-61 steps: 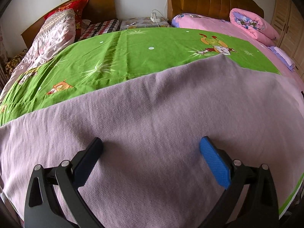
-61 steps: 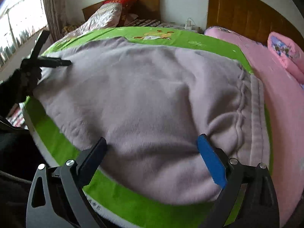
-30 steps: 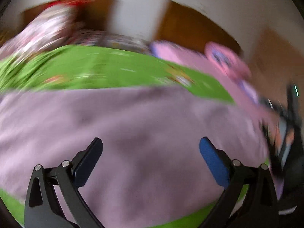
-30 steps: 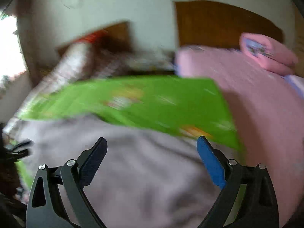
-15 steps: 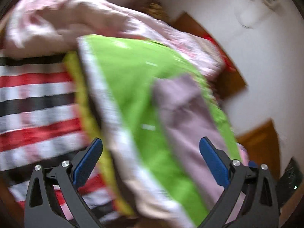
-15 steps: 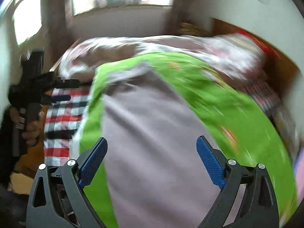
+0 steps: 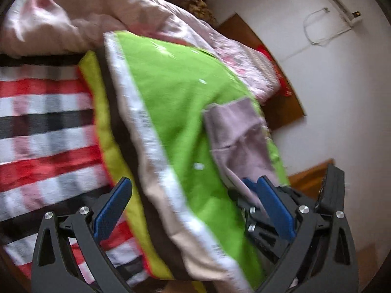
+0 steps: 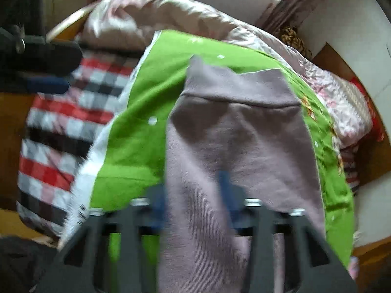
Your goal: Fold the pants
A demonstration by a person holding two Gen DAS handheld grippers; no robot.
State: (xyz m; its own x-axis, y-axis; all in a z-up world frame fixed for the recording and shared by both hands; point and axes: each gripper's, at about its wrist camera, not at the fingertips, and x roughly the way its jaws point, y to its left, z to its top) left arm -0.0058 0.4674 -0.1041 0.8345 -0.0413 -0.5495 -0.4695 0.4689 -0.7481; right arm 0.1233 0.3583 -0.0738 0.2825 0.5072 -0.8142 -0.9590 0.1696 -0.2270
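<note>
Your right gripper (image 8: 195, 195) looks narrowed around the pants (image 8: 234, 146), with gray cloth passing between the fingers, but its view is blurred, so you cannot be fully sure the hold is firm. Your left gripper (image 7: 193, 210) is wide and holds nothing; it points at the white border of the green sheet (image 7: 176, 102).

The pants lie on the green sheet on the bed; in the right wrist view the cuff (image 8: 239, 88) is at 12 o'clock, away from you. In the left wrist view the right gripper (image 7: 266, 205) appears at 4 o'clock, very near the left one.

The main risk is that the right gripper also pinches the sheet under the pants, so the sheet lifts together with them. The cloth may also slip out if you pull quickly. The two grippers may knock each other because they are so close.

Open room is mostly toward 12 o'clock over the sheet. At 9 o'clock the sheet ends and the checked blanket (image 8: 61, 127) begins; the pink quilt (image 8: 151, 12) is piled behind.
</note>
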